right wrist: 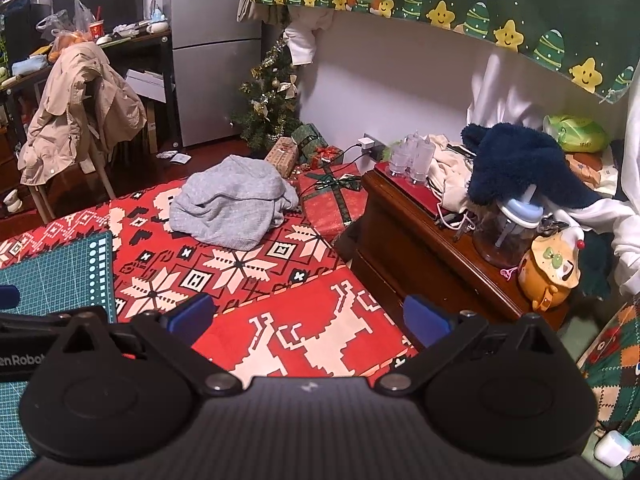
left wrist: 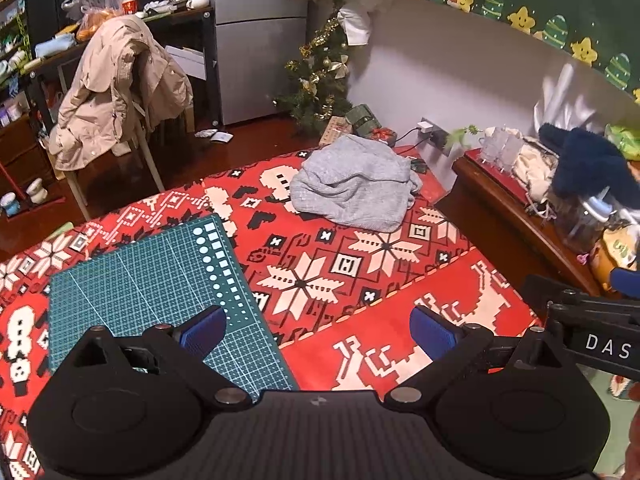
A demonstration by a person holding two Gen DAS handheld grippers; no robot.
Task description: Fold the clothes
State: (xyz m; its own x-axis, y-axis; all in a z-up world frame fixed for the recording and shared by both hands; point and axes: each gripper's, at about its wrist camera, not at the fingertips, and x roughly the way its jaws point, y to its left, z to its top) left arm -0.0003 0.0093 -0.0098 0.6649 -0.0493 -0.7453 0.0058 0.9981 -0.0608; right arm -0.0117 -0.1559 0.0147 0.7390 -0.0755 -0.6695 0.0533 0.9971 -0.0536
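Note:
A crumpled grey knit sweater [left wrist: 354,186] [right wrist: 232,204] lies in a heap at the far end of the red patterned tablecloth [left wrist: 360,272] [right wrist: 304,320]. My left gripper [left wrist: 318,330] hovers open over the near part of the cloth, well short of the sweater, with nothing between its blue pads. My right gripper [right wrist: 308,316] is open too, at about the same distance from the sweater and empty. The right gripper's body shows at the right edge of the left wrist view, and the left one's at the left edge of the right wrist view.
A green cutting mat [left wrist: 160,292] [right wrist: 52,276] lies on the near left of the cloth. A dark wooden cabinet [right wrist: 420,248] crowded with glasses, a bottle and a blue fluffy garment [right wrist: 516,160] stands to the right. A red gift box [right wrist: 332,196] sits behind the sweater. A chair with a beige coat [left wrist: 120,88] stands at far left.

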